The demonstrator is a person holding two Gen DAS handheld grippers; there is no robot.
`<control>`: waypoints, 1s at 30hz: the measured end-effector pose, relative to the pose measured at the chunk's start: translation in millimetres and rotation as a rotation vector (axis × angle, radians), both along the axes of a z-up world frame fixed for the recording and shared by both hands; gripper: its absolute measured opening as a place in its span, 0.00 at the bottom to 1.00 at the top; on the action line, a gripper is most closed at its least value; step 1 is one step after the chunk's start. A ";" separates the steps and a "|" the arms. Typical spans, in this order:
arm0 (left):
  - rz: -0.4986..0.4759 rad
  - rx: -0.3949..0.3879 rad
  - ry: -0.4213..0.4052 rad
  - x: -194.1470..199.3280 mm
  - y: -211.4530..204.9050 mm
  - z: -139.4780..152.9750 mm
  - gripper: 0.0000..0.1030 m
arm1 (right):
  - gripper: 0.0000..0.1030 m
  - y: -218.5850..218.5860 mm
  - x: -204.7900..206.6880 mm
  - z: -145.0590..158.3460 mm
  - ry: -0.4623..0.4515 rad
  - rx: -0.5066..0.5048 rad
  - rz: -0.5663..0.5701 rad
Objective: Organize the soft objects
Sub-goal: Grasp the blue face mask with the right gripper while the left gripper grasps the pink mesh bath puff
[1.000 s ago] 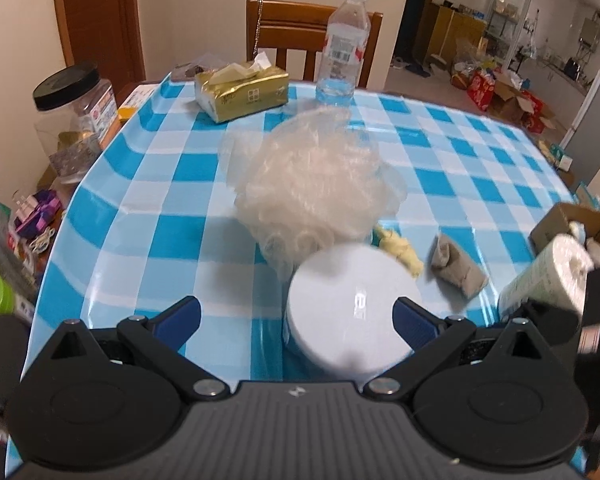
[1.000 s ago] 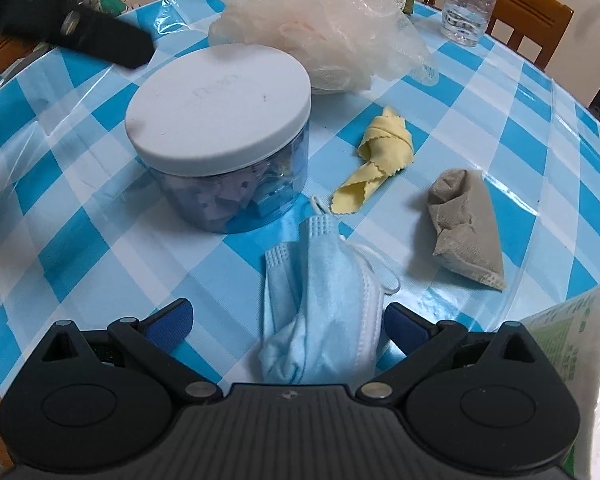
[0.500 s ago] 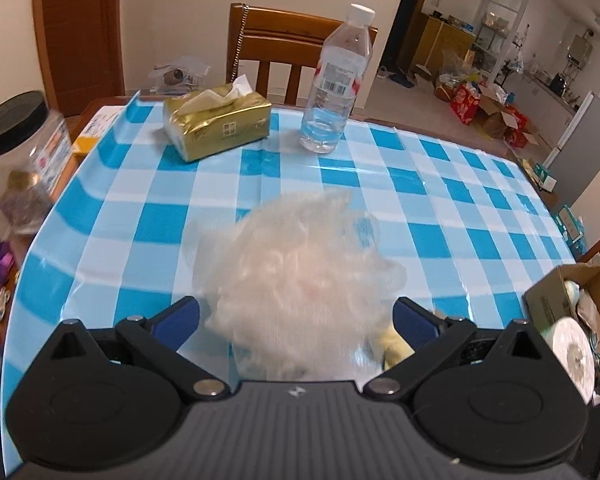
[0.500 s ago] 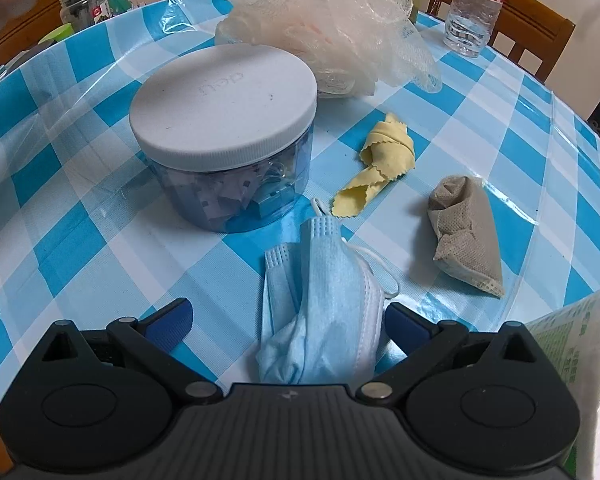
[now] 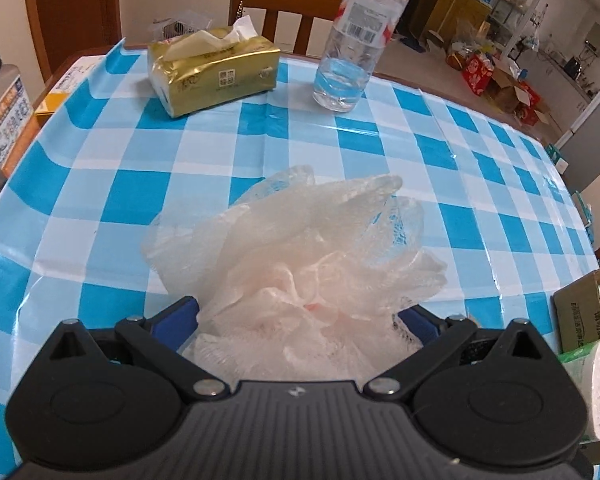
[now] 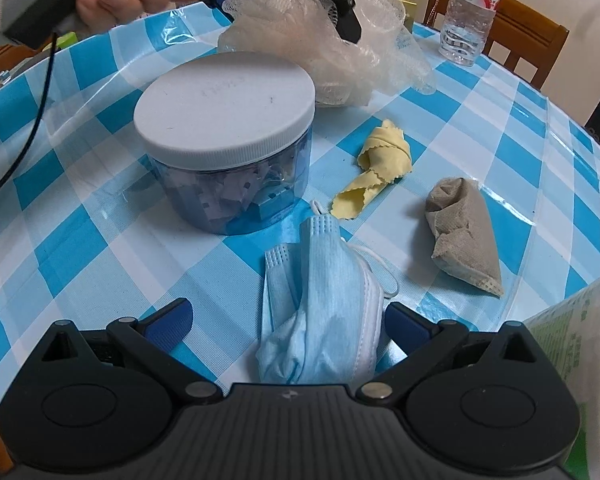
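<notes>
Left wrist view: I see my left gripper [image 5: 298, 314] tipped down over the table [image 5: 100, 184], fingers spread wide around one mesh puff [image 5: 300, 256], not clenched. In the right wrist view, my right gripper [image 6: 286, 322] sits low, released, fingers either side of one blue mask [image 6: 320, 304]. One jar [image 6: 228, 136] stands at 11 o'clock from the mask, one grey sock [image 6: 466, 228] at 2, one yellow cloth [image 6: 374, 168] at 1. One bottle [image 5: 352, 40] stands at the far edge.
</notes>
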State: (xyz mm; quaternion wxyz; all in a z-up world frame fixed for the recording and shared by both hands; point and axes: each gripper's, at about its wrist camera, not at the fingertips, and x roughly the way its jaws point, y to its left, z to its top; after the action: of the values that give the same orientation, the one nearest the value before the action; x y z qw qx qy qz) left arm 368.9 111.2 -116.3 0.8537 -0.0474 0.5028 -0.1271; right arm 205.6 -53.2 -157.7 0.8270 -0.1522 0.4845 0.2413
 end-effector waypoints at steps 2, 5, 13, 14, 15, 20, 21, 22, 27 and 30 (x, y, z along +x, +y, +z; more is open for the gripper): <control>-0.007 0.004 0.000 2.1 -1.9 -1.7 0.99 | 1.00 0.5 0.3 0.3 0.003 -0.001 -0.007; -0.011 0.004 0.003 5.6 -4.9 -4.4 0.99 | 1.00 3.2 2.1 1.3 0.021 -0.015 -0.024; -0.022 0.014 0.015 11.8 -8.9 -10.8 0.99 | 0.87 3.1 1.9 6.7 0.019 -0.012 -0.035; -0.024 0.017 0.017 12.7 -9.7 -11.6 0.99 | 0.84 2.9 2.1 7.6 0.019 -0.016 -0.039; -0.026 0.018 0.019 13.5 -10.6 -12.1 0.99 | 0.83 2.7 2.2 8.5 0.017 -0.017 -0.043; -0.048 0.035 0.018 14.9 -17.4 -13.1 0.99 | 0.62 -0.4 4.2 13.2 0.027 -0.010 -0.064; -0.052 0.036 0.020 15.2 -18.3 -13.5 0.99 | 0.57 -0.7 5.0 14.0 0.029 -0.014 -0.070; -0.054 0.039 0.024 15.6 -19.0 -13.9 0.99 | 0.55 -1.2 5.2 14.9 0.027 -0.015 -0.072; -0.064 0.049 0.027 15.1 -21.1 -13.4 0.84 | 0.49 -4.6 5.0 16.8 0.022 -0.013 -0.082; -0.071 0.046 0.020 12.5 -20.6 -9.4 0.71 | 0.47 -4.8 4.1 17.6 0.021 -0.010 -0.081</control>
State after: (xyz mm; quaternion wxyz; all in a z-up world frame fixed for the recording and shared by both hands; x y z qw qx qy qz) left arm 381.4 90.6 -125.7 0.8446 -0.0111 0.5153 -0.1451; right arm 209.7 -58.0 -140.1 0.8301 -0.1341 0.5002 0.2066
